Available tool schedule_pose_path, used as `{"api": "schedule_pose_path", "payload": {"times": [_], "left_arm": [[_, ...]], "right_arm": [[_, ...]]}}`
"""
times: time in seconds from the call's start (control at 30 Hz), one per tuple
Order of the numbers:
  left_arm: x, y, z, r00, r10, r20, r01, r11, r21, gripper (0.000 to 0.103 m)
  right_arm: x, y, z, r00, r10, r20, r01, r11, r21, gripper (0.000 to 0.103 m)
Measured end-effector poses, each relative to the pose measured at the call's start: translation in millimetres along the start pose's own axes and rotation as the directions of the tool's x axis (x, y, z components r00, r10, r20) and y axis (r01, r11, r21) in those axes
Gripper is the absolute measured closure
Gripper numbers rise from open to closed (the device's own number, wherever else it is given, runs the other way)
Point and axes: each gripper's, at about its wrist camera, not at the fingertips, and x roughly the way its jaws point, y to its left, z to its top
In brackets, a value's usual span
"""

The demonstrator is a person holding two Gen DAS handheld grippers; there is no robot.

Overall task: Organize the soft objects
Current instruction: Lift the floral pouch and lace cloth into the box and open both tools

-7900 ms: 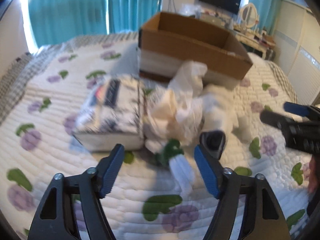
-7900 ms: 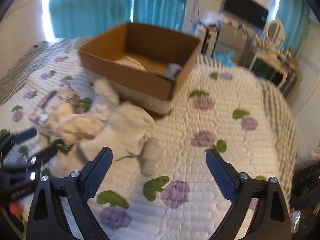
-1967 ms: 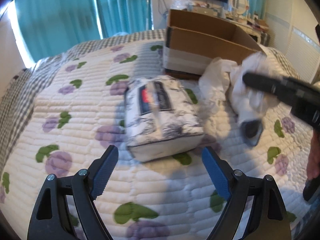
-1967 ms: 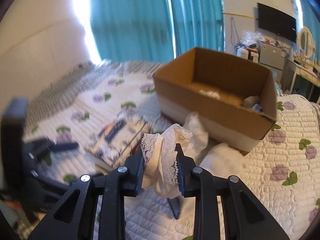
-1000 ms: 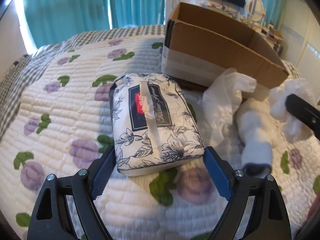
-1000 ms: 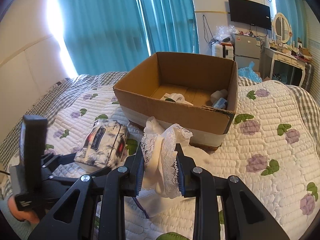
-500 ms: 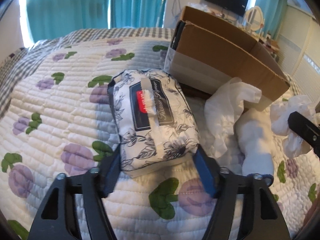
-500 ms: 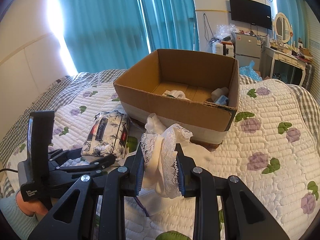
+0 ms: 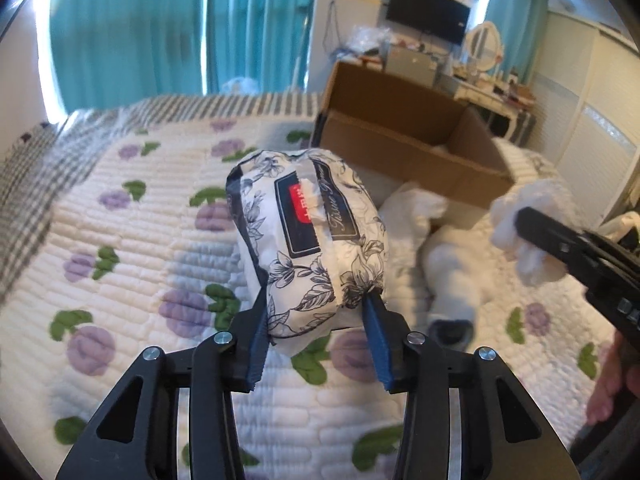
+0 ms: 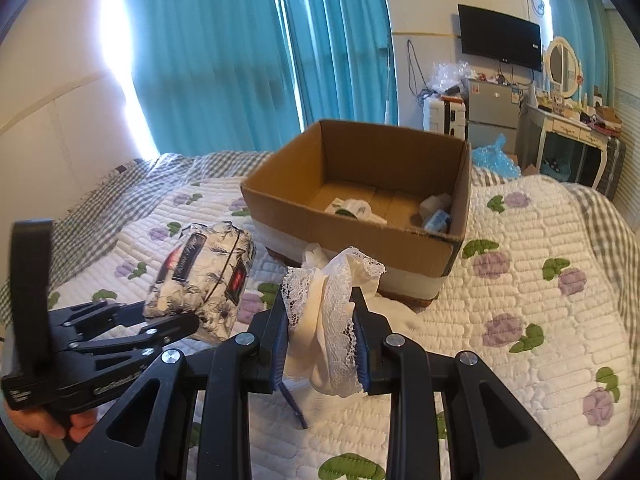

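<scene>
- Left gripper [image 9: 320, 320] tips downward toward the bed; its jaws are closing, and the blue pads [image 9: 258, 344] press into both sides of the tissue pack [image 9: 308, 240], denting its near end.
- In the right wrist view the left gripper [image 10: 172, 326] reaches in from the lower left, with fingers of the person's hand [image 10: 48, 424] wrapped round its handle.
- Tissue pack, seen from the right, [image 10: 204, 276] is held over the quilt [image 9: 120, 260], its far end raised and no part plainly touching the bedding.
- Its long axis runs away from the left gripper toward the cardboard box [image 9: 404, 140], printed label face turned up; the pack bulges beyond the pads.
- Right gripper [image 10: 320, 340] also angles down, its jaws pressed close on the lace cloth [image 10: 332, 312], which bunches upward between them and hangs below.
- From the left wrist view the right gripper [image 9: 576, 252] enters from the right edge with the white cloth [image 9: 528, 232] at its tip.
- Cardboard box [image 10: 360, 200] sits open on the quilt beyond both grippers, a few small items on its floor.
- White sock [image 9: 452, 276] lies on the quilt between the tissue pack and the right gripper, just in front of the box.
</scene>
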Motion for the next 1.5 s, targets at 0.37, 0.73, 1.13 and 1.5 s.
{"api": "schedule_pose_path", "payload": {"times": [0.37,0.73,1.13,1.5], "left_arm": [[-84,-30,37,0.987,-0.071,0.146,0.057,0.994,0.098,0.061],[-77,-54,106,0.97,-0.083,0.228,0.042,0.983,0.18,0.06],[23,-61,156,0.981,-0.091,0.171,0.056,0.978,0.203,0.059],[85,-77,148,0.988,-0.11,0.109,0.077,0.959,0.273,0.046]], "right_arm": [[-61,1,38,0.996,-0.023,0.081,0.026,0.999,-0.032,0.076],[-68,-13,105,0.99,-0.068,0.125,0.082,0.991,-0.109,0.076],[32,-52,147,0.992,-0.091,0.082,0.101,0.988,-0.12,0.076],[106,-85,147,0.997,-0.081,0.001,0.08,0.991,-0.111,0.076]]}}
